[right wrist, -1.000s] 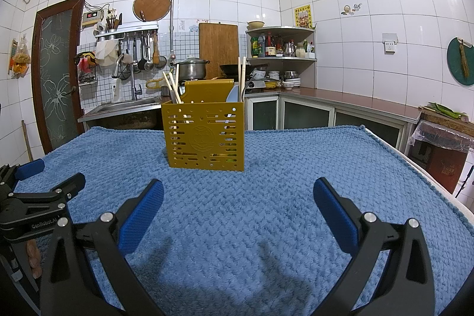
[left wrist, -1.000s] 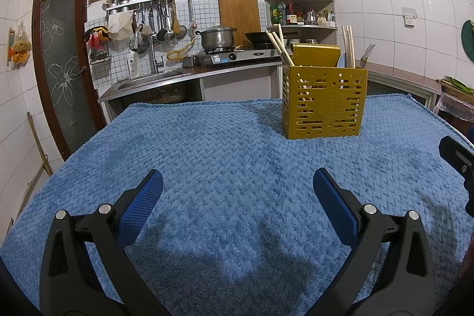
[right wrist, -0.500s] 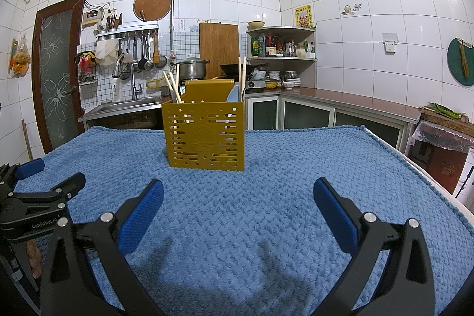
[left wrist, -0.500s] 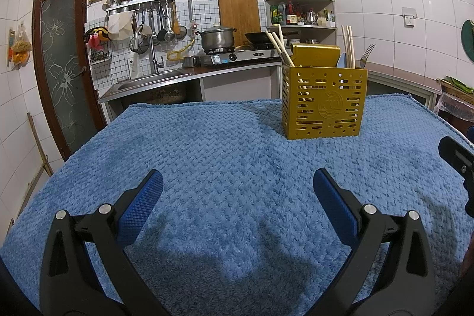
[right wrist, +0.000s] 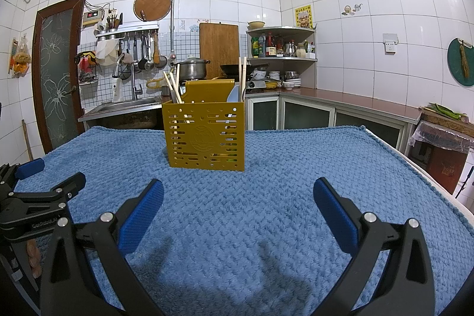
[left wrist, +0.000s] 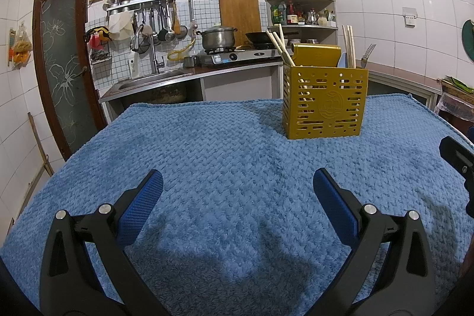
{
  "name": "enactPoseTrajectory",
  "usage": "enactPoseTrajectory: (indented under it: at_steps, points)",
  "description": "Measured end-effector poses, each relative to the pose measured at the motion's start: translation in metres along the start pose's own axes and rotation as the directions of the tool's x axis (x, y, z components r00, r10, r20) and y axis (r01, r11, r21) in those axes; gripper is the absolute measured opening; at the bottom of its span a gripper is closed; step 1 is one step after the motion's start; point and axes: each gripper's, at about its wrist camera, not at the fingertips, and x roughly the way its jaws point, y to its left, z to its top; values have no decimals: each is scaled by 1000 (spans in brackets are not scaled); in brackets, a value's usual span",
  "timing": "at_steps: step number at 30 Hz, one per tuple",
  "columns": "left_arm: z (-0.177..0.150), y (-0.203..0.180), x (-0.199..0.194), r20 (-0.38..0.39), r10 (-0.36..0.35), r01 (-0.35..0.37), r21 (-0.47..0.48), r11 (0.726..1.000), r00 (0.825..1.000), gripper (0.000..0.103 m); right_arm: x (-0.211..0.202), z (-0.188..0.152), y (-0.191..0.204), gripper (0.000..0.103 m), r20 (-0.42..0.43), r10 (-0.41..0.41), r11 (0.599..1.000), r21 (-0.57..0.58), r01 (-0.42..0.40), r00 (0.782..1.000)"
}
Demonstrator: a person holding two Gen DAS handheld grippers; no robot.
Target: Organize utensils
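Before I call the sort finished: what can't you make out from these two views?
- Yellow holder: its front wall hides the inner compartments and utensil lower ends, both views.
- Fork: only its tines clear the rim, left view; in the right view I can't find it.
- Right gripper: cut by the left view's edge.

One yellow caddy (left wrist: 324, 101) stands on one blue cloth (left wrist: 225, 156); in it, two groups of chopsticks: three sticks (left wrist: 278, 45) leaning at its left, two sticks (left wrist: 349, 45) upright at its right; one fork (left wrist: 367, 54); one pale blue utensil (left wrist: 343, 61), kind unclear; two grippers, left (left wrist: 237, 205) and right (right wrist: 237, 206), each with two blue pads.
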Motion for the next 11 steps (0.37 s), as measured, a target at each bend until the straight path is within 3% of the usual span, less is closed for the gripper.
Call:
enactPoseTrajectory:
  at_steps: [11]
  points:
    - [0, 4, 4, -30, 12, -12, -3, 1000, 999, 98, 0, 0, 0, 99, 0, 0, 1000, 0, 0, 1000]
